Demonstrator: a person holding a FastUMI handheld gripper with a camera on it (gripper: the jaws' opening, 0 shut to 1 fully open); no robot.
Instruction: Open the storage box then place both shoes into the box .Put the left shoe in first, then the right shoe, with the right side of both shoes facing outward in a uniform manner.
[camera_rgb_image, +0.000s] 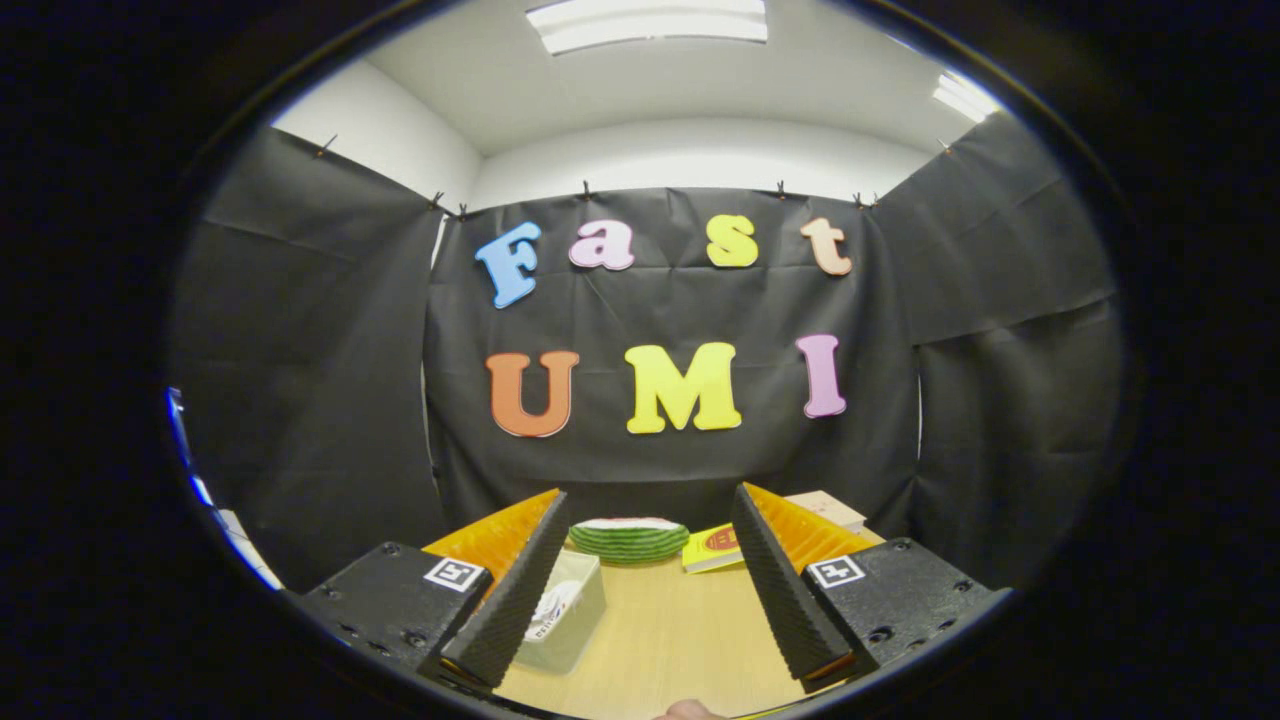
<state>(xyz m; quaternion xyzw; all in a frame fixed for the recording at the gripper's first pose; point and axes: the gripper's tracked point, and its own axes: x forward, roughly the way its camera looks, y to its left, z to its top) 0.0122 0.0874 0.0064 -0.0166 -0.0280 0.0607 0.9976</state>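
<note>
My gripper (648, 497) is open, its two fingers spread wide above a light wooden table (680, 640). A pale see-through storage box (578, 612) lies on the table against the inner side of the left finger, which hides part of it. Something white with dark print (548, 608) shows through the box wall; I cannot tell whether it is a shoe. Nothing is between the fingers.
Beyond the fingers, at the table's far edge, lie a green ribbed object with a white and red top (628, 540), a flat yellow packet (712, 549) and a small cardboard box (828, 508). Black cloth walls close the booth. A fingertip of a person's hand (686, 711) shows just below the fingers.
</note>
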